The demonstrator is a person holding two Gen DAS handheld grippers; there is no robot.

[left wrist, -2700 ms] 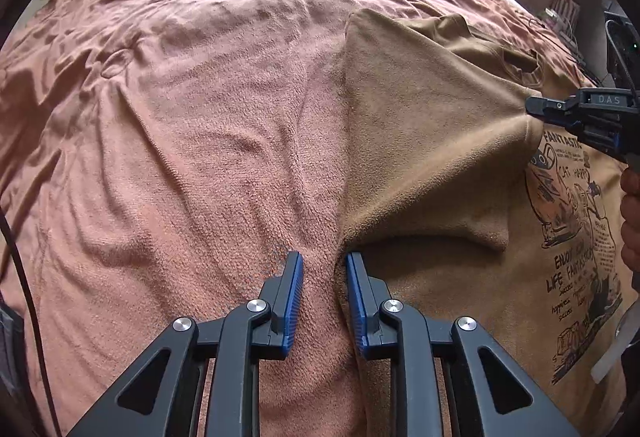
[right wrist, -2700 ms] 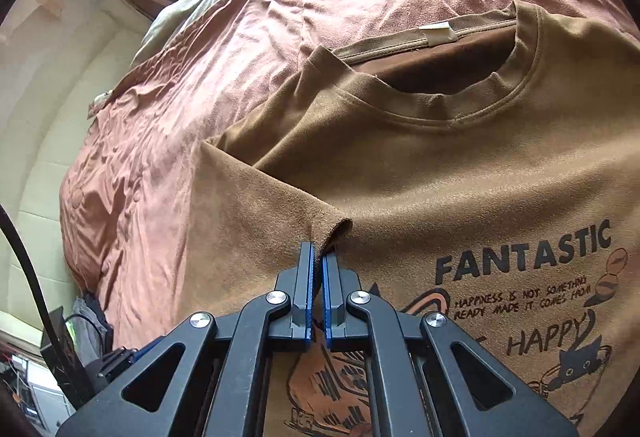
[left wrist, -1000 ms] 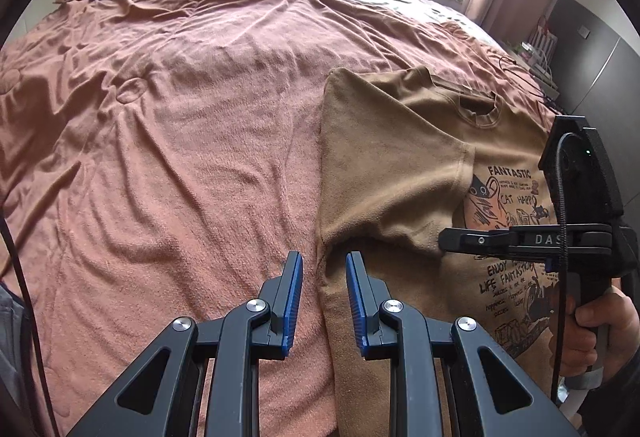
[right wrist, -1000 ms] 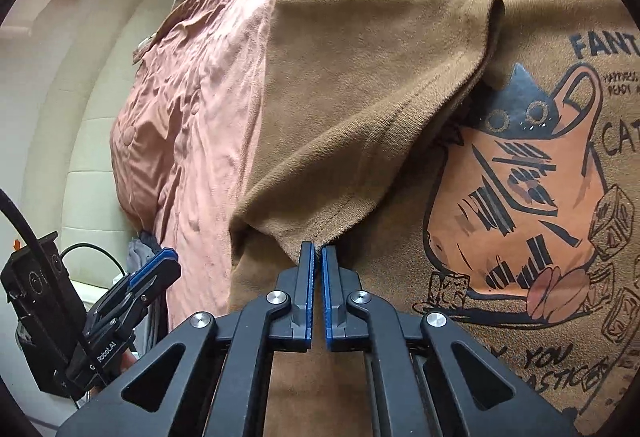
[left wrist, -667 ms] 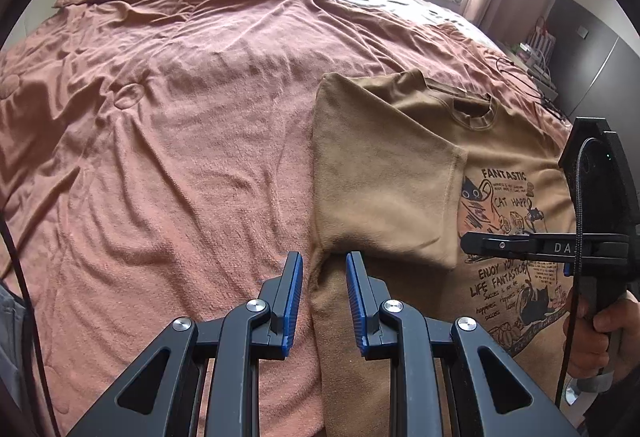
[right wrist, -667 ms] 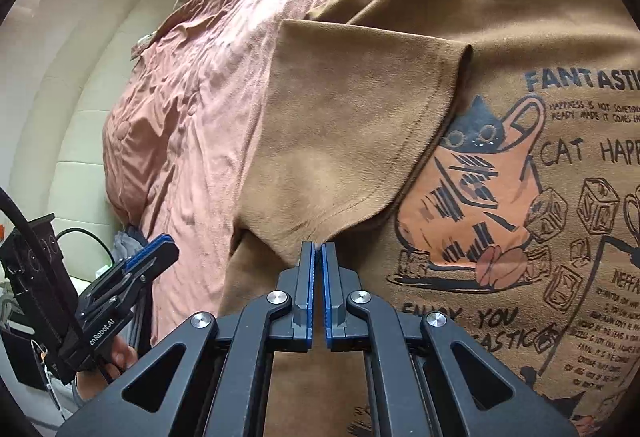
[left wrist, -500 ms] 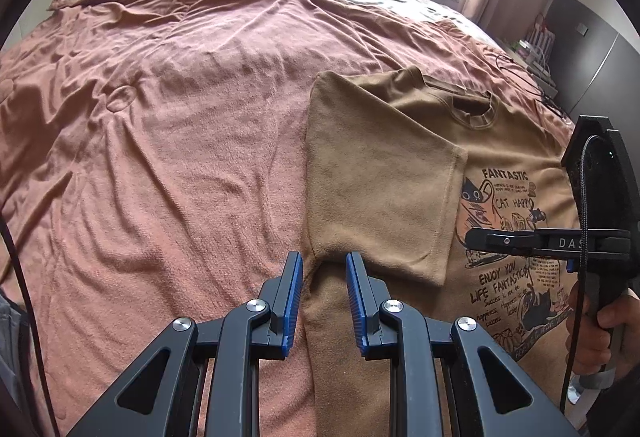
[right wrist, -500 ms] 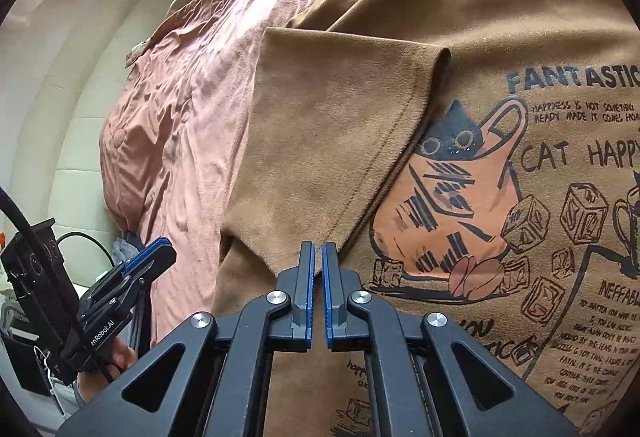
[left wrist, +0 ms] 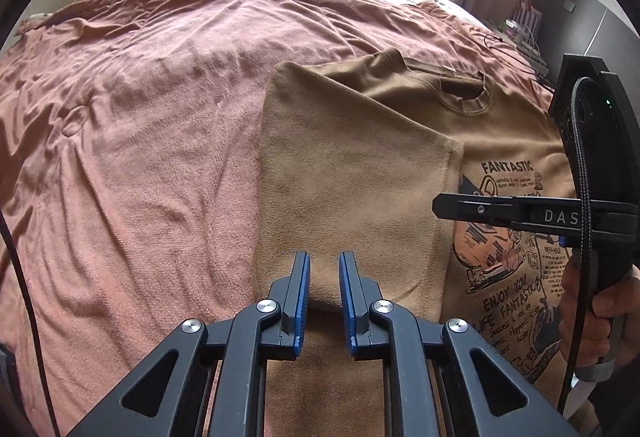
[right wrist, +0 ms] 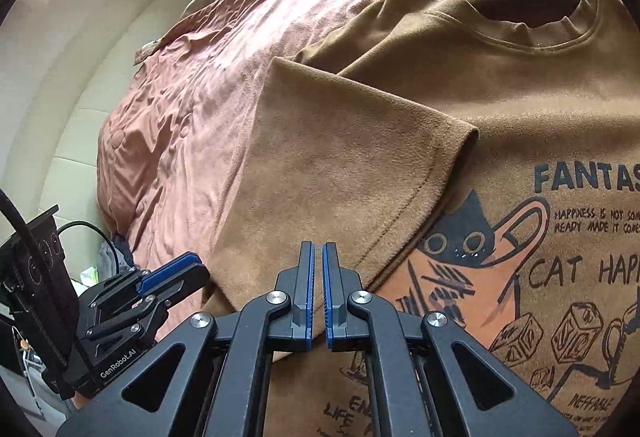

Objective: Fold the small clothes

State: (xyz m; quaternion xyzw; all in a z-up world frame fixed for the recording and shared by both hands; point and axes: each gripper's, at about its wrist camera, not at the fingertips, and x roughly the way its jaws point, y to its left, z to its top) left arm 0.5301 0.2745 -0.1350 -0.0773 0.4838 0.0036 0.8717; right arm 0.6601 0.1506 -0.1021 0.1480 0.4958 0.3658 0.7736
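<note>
T-shirt (left wrist: 404, 141), brown with a cat print, lies flat on the pink bedspread (left wrist: 152, 125), ahead of both tongs. Its sleeve (right wrist: 340, 173) is folded in over the chest, covering part of the print. The left gripper (left wrist: 323, 293) hangs over the sleeve's lower hem with a narrow gap between its jaws, holding nothing. The right gripper (right wrist: 318, 289) sits above the sleeve's hem, jaws nearly closed with a thin slit showing and no cloth in it. The fabric looks soft, light and limp, likely to sag and drag rather than slide; hems and corners seem the best holds. Its long axis runs away from the tongs, collar (right wrist: 560, 25) at the far end, bottom hem out of view.
</note>
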